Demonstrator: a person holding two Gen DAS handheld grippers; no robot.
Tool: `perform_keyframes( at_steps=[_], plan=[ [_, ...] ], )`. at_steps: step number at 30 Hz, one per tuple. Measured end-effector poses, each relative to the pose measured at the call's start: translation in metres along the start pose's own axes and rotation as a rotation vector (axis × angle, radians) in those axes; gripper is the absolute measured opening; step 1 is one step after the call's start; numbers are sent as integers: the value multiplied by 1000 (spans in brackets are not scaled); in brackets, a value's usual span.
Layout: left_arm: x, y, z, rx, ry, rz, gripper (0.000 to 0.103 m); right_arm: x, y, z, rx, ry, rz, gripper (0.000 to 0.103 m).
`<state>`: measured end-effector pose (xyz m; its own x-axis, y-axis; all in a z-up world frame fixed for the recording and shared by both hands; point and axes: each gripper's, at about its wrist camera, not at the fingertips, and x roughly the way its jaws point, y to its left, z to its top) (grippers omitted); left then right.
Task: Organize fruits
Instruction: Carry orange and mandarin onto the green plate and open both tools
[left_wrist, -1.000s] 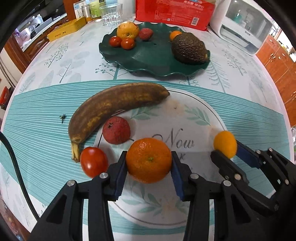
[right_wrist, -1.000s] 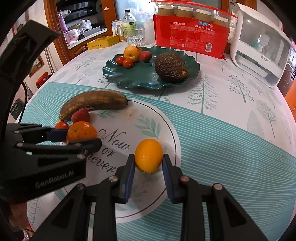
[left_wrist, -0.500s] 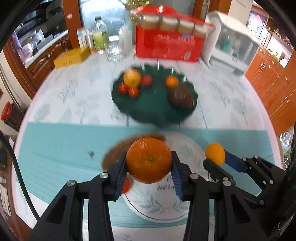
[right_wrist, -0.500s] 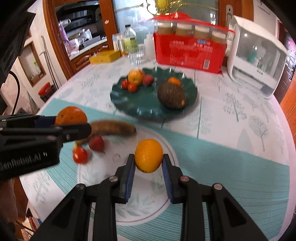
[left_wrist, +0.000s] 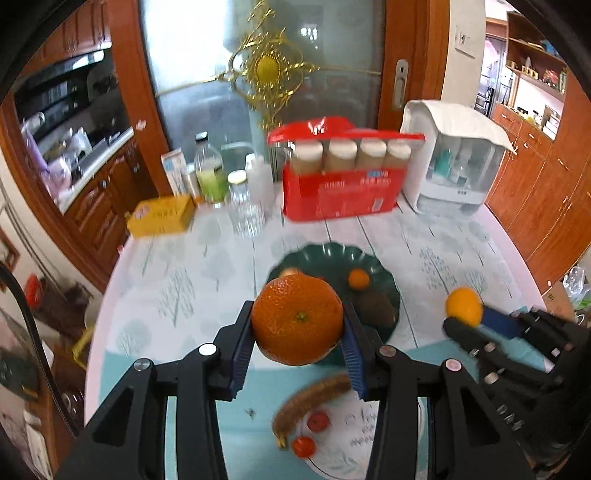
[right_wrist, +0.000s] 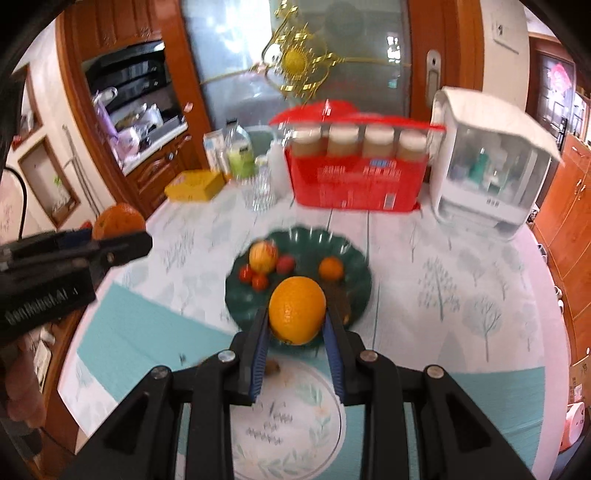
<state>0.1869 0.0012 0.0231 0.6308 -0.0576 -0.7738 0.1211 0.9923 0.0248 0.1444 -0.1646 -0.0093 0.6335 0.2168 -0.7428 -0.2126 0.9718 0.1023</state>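
While held aloft above tabletop (left_wrist: 207, 258), big orange (left_wrist: 297, 319) shows dimpled skin, green stem scar facing camera; left gripper (left_wrist: 297, 354) fingers clamp its sides. Right gripper (right_wrist: 297, 341) fingers pinch small orange (right_wrist: 297, 310), smoother, yellower, slightly oval, long axis upright. Green plate (right_wrist: 351, 258) holds apple, red fruits, tangerine, avocado. Banana (left_wrist: 310, 398) lies on tabletop.

both grippers, left gripper (left_wrist: 297, 347) and right gripper (right_wrist: 295, 343), tilt downward, fingers clamped tight.
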Motion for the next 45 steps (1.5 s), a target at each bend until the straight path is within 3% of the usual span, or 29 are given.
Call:
perform_keyframes(
  at_steps=[4, 9, 19, 29, 45],
  plan=[
    [13, 5, 19, 19, 8, -5, 42, -1, 4, 31, 8, -35, -37, 29],
    [52, 14, 22, 10, 78, -38, 42, 22, 9, 44, 31, -3, -57, 29],
    [129, 30, 4, 10, 181, -39, 42, 93, 19, 34, 57, 124, -88, 29],
    [188, 17, -6, 42, 260, -54, 42, 142, 3, 28, 85, 201, -133, 29],
    [231, 7, -14, 62, 326, -60, 43, 185, -7, 16, 76, 271, -143, 30]
  ],
)
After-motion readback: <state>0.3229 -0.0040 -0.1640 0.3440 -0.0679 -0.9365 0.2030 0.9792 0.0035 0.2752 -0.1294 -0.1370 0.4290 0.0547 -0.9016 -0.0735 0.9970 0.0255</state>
